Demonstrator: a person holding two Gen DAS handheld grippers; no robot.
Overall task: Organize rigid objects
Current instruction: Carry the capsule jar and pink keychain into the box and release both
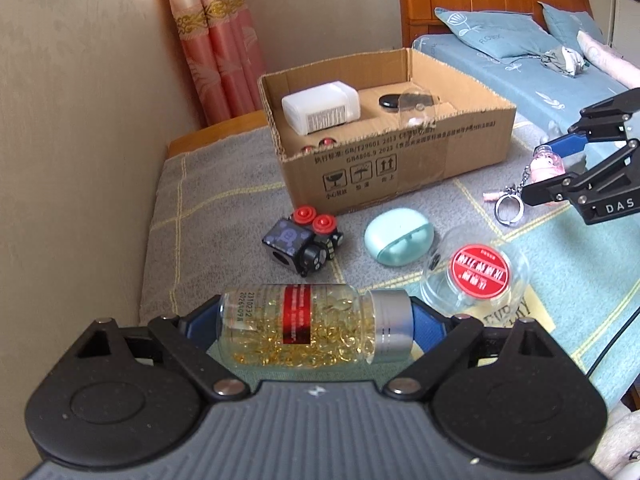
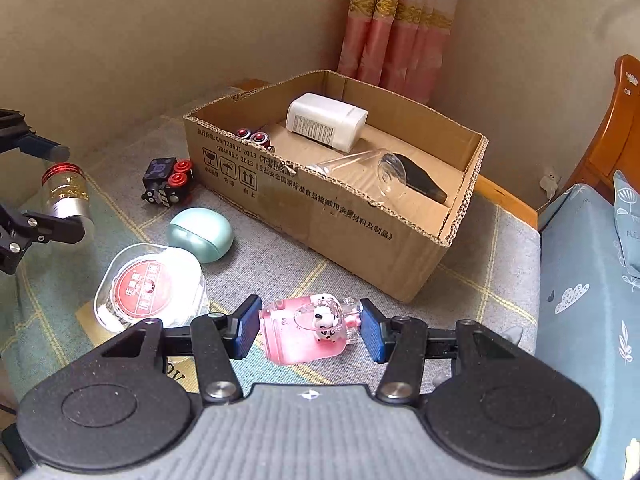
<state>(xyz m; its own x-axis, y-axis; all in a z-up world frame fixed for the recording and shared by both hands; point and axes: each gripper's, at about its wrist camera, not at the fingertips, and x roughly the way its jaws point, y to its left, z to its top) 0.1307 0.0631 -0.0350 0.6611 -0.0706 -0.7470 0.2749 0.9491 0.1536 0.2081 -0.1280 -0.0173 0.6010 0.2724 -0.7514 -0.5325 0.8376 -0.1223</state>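
My left gripper (image 1: 316, 326) is shut on a clear bottle of golden capsules (image 1: 304, 326) with a silver cap, held sideways above the blanket; the bottle also shows in the right wrist view (image 2: 68, 192). My right gripper (image 2: 310, 330) is shut on a pink keychain bottle (image 2: 306, 330) with a small spotted figure; the keychain bottle also shows in the left wrist view (image 1: 550, 164), ring hanging. The cardboard box (image 1: 400, 160) stands ahead, holding a white container (image 1: 320, 108), a wine glass (image 2: 384, 174), a black item and red-topped pieces.
On the blanket lie a black toy with red knobs (image 1: 308, 240), a mint green case (image 1: 398, 236) and a clear round tub with a red lid (image 1: 476, 276). A wall and pink curtain (image 1: 216, 40) stand behind the box. A bed with blue pillows (image 1: 500, 32) lies to the right.
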